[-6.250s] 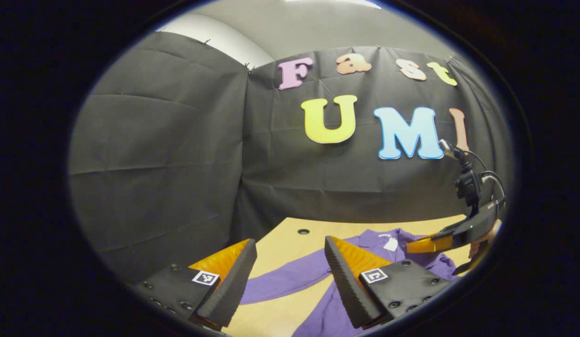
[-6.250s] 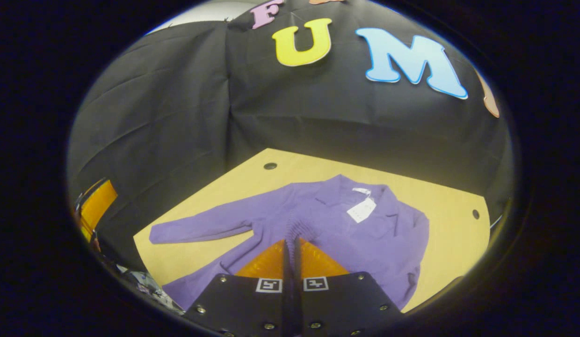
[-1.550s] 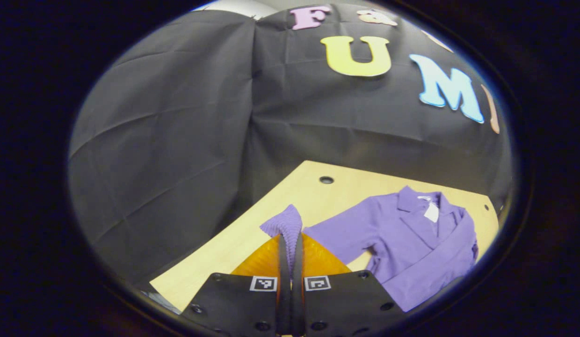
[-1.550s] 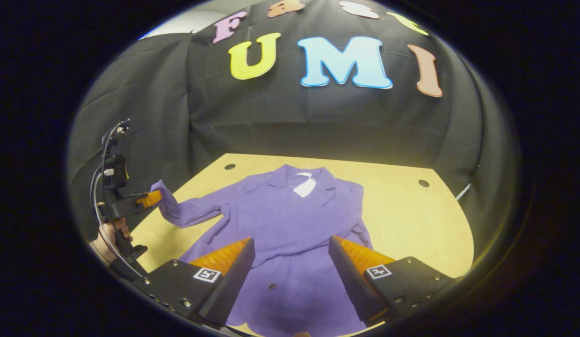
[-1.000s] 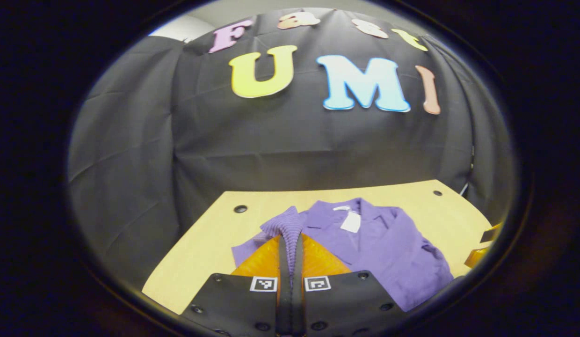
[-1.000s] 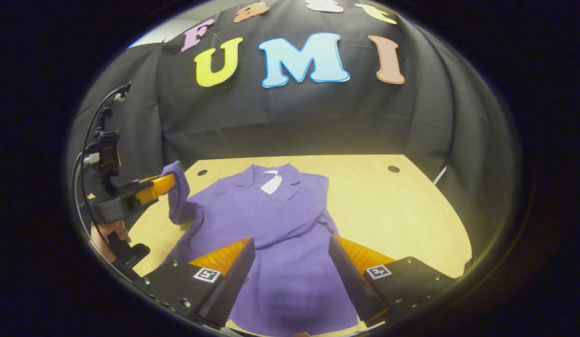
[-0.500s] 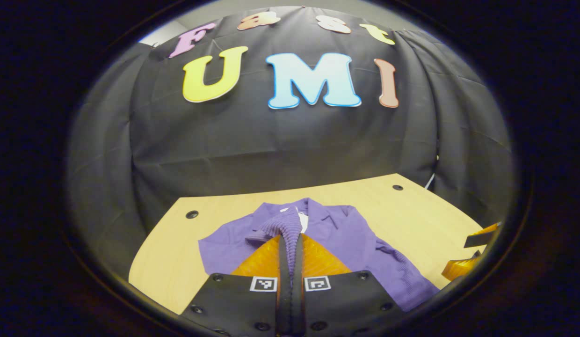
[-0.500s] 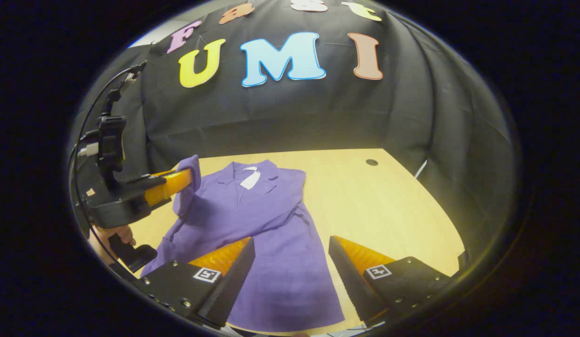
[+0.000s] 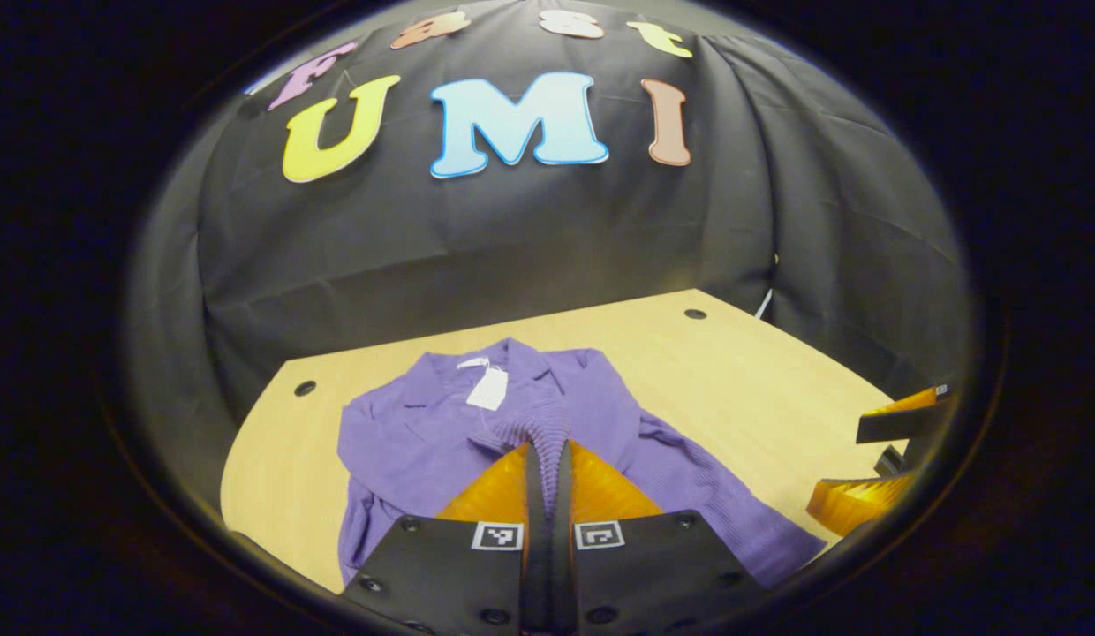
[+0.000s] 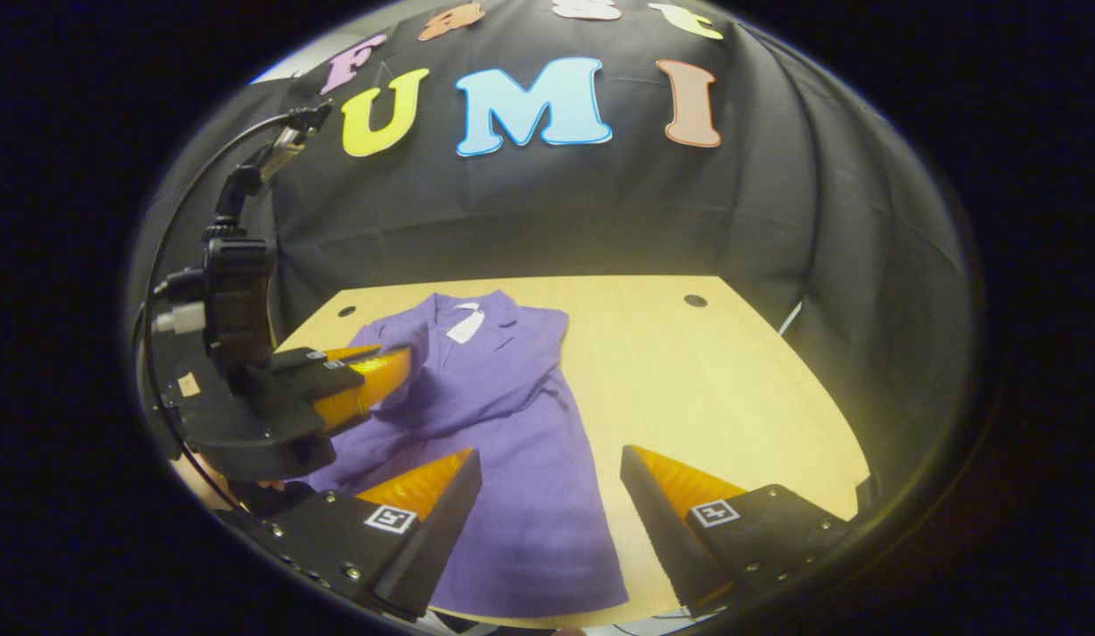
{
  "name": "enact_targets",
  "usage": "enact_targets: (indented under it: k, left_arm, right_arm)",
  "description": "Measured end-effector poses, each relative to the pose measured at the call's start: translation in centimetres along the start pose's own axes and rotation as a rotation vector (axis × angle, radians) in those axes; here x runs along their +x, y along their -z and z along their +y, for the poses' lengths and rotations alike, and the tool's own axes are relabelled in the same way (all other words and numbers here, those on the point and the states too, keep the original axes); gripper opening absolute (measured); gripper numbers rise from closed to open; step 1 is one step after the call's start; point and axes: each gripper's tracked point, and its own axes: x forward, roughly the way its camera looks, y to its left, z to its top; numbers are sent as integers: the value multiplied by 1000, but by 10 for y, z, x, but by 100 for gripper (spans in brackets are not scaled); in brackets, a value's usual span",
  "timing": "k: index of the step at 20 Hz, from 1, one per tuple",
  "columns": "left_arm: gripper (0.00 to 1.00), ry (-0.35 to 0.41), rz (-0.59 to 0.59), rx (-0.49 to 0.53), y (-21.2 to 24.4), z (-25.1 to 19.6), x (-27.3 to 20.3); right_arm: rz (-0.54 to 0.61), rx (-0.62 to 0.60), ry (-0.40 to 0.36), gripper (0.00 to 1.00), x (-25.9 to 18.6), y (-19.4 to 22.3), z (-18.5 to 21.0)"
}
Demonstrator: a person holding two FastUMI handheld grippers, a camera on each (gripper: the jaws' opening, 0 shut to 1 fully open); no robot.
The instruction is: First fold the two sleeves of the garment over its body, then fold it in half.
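On the pale wooden table (image 10: pixel 689 380), the purple knitted jacket (image 10: pixel 512 459) lies collar away, a white tag (image 9: pixel 489 387) at its neck. At left, the left gripper (image 9: pixel 547 459) has its fingers pressed together, pinching the ribbed sleeve cuff (image 9: pixel 537 426) above the jacket's chest. At right, the right gripper (image 10: pixel 552 481) hovers with fingers spread, holding nothing. Its sleeve seems folded over already, though creases blur that. Soft, light knit will sag and drag; cuffs and hem corners offer the firmest hold.
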Motion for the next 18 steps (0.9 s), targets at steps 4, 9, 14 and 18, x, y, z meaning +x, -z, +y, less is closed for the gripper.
enact_targets:
  k: [4, 9, 14, 18]
  left_arm:
    - [8, -32, 17, -30, 15, -4, 4]
    - [20, -34, 15, -102, 25, -12, 2]
    - [61, 10, 10, -143, 28, -21, -19]
    - [82, 22, 1, -160, 29, -14, -39]
  right_arm:
    - [3, -42, -38, 96, 1, 6, -7]
    - [19, -87, -82, 92, 4, 18, -15]
    - [8, -83, -54, 92, 3, 17, -20]
    - [20, -76, -35, 96, 2, 22, -14]
